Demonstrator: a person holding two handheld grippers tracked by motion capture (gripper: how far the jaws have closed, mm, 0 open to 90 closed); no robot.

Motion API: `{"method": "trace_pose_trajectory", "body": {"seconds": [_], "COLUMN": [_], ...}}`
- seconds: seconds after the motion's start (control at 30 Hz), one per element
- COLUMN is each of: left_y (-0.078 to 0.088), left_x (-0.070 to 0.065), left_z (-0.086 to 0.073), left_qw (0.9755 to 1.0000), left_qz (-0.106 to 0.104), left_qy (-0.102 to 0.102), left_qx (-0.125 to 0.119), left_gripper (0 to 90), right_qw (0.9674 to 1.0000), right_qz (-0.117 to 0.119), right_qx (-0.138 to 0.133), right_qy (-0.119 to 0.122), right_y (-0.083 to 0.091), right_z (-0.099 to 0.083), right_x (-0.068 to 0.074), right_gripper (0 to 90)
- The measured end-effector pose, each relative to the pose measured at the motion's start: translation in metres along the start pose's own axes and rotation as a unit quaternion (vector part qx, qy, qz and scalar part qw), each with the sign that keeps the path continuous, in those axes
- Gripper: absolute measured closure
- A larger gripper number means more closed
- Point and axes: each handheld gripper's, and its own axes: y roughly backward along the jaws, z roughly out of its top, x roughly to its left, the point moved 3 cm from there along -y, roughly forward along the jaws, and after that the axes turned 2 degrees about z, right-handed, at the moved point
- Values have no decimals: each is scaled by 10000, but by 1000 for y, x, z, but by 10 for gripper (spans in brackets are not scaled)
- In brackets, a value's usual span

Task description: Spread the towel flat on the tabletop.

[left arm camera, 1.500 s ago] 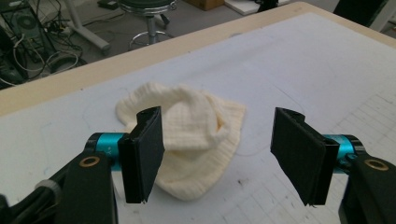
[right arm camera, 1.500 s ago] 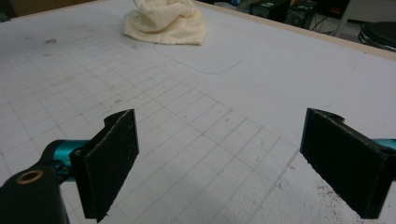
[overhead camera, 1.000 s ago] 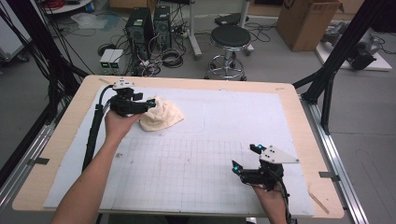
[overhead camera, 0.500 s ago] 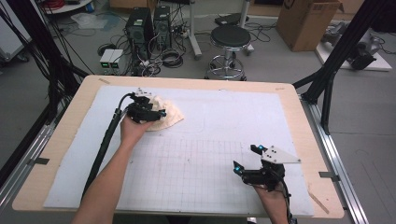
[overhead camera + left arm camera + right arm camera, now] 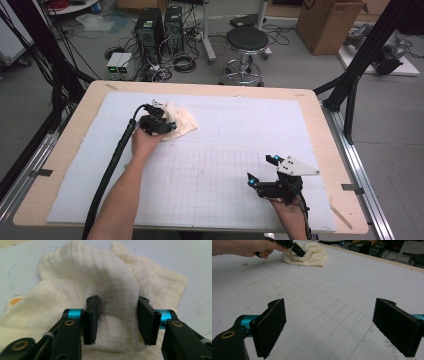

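- The left gripper (image 5: 117, 322) has come down onto the cloth (image 5: 181, 120) since a second ago, and its jaws have just been closing; they now press a raised fold between them, so a pick-up seems to begin.
- The cloth is cream, soft and crumpled, lying at the far left of the table (image 5: 310, 107).
- The right gripper (image 5: 264, 168) waits near right, with its jaws wide apart and nothing between them.

A pale wooden table (image 5: 75, 130) carries a white gridded mat (image 5: 240, 150); on the mat lies a crumpled cream muslin cloth (image 5: 182, 120) (toward its far left).
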Motion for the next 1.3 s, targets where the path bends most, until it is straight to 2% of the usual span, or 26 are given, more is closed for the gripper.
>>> {"method": "trace_pose_trajectory", "body": {"seconds": [0.13,0.17,0.3,0.6,0.7,0.87,1.07,1.3], "left_y": [-2,-2,-3,1,5,15,30,49], "left_x": [-1,-2,-5,-2,0,4,2,-7], "left_z": [0,0,0,3,5,10,15,22], "left_qw": [9999,9998,9995,9996,9996,9993,9991,9980], "left_qz": [160,212,310,264,186,187,155,31], "left_qy": [22,24,-92,29,149,182,5,-154], "left_qx": [-25,-40,-74,-56,-124,-255,-395,-611], "left_gripper": [628,678,749,798,799,800,802,802], "right_qw": [10000,10000,10000,9999,9999,9999,9999,9999], "right_qz": [17,43,72,104,89,96,71,74], "right_qx": [-6,18,28,39,55,93,101,119], "right_qy": [10,6,17,20,5,16,34,67], "right_y": [-2,-2,-4,-4,-4,-6,-6,-6], "right_z": [0,0,0,0,0,-1,-1,-1], "right_x": [0,0,0,1,0,0,0,1], "right_gripper": [110,110,110,110,110,109,109,110]}}
